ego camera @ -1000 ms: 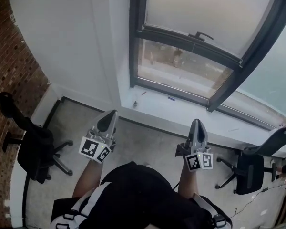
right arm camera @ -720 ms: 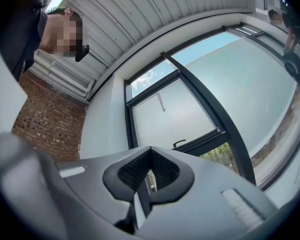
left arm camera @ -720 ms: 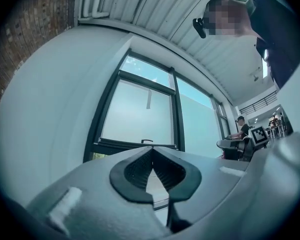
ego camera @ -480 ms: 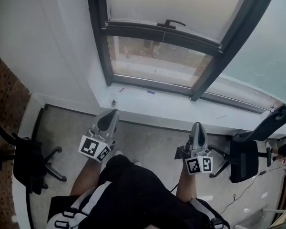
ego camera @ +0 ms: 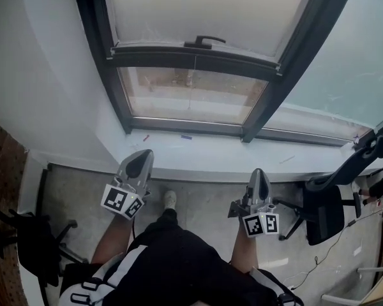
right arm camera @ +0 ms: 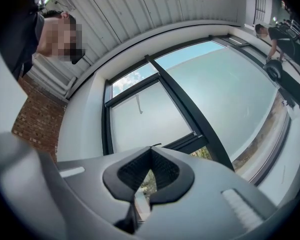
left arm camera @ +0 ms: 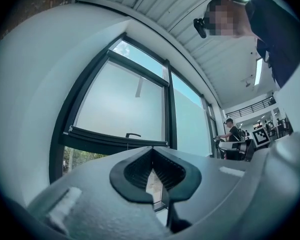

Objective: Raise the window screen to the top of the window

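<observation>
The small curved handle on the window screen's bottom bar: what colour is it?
Black. The small curved handle shows best in the head view.

Window screen (ego camera: 198,11) above sill (ego camera: 210,155); chair (ego camera: 322,212) right (second chair (ego camera: 32,247) left)

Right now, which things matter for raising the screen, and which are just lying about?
Job: window screen, its handle, left gripper and right gripper, both shut and empty.
Lying about: black chair at right, black chair at left, small scraps on the sill.
</observation>
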### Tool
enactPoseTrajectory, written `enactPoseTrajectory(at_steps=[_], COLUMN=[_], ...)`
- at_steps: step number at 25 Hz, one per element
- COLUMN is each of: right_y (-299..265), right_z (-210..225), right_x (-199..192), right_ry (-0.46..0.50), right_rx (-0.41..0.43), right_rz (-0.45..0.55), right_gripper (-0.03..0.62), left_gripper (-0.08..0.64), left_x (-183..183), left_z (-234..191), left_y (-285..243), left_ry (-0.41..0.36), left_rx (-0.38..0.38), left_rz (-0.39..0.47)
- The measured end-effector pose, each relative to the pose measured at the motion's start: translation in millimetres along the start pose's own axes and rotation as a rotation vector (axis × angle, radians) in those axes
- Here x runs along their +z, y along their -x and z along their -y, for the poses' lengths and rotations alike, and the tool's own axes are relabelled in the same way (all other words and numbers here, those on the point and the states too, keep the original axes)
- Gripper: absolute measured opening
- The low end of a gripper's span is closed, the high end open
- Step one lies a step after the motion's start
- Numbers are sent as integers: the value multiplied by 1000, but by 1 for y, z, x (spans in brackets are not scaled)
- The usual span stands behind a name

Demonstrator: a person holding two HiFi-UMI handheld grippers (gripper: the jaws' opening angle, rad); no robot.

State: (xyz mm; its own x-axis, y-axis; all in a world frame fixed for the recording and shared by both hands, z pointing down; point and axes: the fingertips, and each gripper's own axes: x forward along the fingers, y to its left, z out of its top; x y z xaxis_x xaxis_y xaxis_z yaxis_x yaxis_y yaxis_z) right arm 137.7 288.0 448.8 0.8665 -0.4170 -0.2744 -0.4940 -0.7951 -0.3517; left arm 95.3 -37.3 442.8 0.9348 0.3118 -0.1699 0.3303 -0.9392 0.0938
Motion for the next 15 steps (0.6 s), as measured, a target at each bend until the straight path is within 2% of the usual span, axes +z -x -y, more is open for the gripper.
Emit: enactPoseTrajectory(at_steps=[4,6,11,15], right_y=[-35,-52,-97,-135], right_z=[8,15,20,19], right_x=[-3,-6,-14,-22], right_ry=[-6,-9,44,46], right_rx=[4,-8,-4,14], right_rz=[5,8,-18,-42], right_gripper=[5,5,5,5], left_gripper=[2,2,2,1], left_x=[-4,-9,-11,-8], left_z=[-29,-43,-68,-89], left_y=[-39,-58,-100,-126], left_ry=[-31,-23,0,60], left_rx=[49,53,11,-32], left_rz=[-33,-57,-51,-26])
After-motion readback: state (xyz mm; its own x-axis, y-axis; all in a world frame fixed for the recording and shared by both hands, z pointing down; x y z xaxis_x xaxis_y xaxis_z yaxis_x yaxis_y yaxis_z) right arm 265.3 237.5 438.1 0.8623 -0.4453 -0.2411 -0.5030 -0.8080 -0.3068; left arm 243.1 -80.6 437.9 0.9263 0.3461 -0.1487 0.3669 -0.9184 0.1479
